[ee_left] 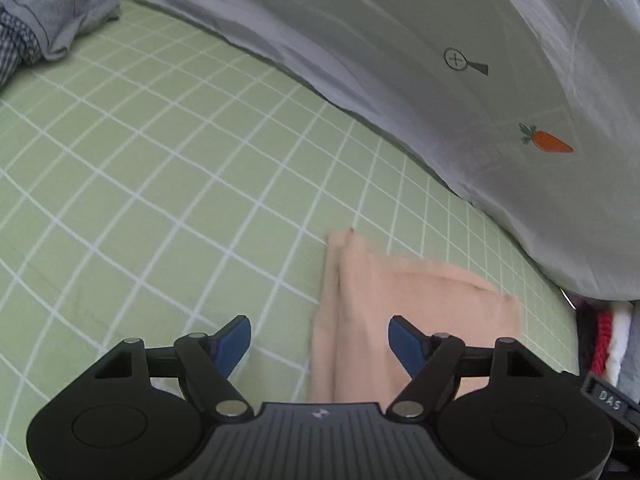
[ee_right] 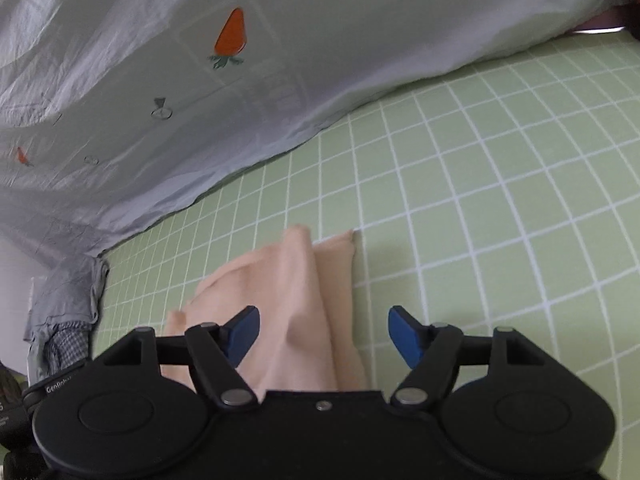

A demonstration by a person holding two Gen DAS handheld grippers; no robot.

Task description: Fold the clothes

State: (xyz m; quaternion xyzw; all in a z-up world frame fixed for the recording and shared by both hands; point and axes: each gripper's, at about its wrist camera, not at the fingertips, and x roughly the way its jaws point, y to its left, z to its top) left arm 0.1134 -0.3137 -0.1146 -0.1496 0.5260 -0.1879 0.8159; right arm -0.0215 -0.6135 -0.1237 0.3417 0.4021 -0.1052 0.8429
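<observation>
The left hand-held gripper (ee_left: 320,340) is spread wide, its blue pads (ee_left: 234,342) well apart and grasping nothing. Between and just beyond them lies a folded peach garment (ee_left: 360,312), flat on the green checked bed sheet (ee_left: 160,180). In this view the cloth sits mostly toward the right pad and passes under the gripper's body, while the left pad hangs over bare sheet. Whether the pads touch the fabric cannot be told.

The right hand-held gripper (ee_right: 324,336) is likewise released, jaws wide, with nothing between its blue pads (ee_right: 406,336). Here the same peach garment (ee_right: 296,300) lies ahead of the left pad and toward the middle, a soft ridge running away from the gripper to two pointed corners at the far end. The right pad hovers over bare sheet (ee_right: 500,200).

Farther out, beyond the garment, a pale grey-white quilt (ee_left: 440,40) printed with small carrots (ee_left: 546,141) and a magnifier motif drapes across the bed; the right view shows it (ee_right: 320,20) with a carrot (ee_right: 231,34) too. At the far left of the left gripper's view, a crumpled grey garment with checked lining (ee_left: 44,28) sits on the sheet; the right view shows it (ee_right: 68,304) to the left, beside the quilt's edge.
</observation>
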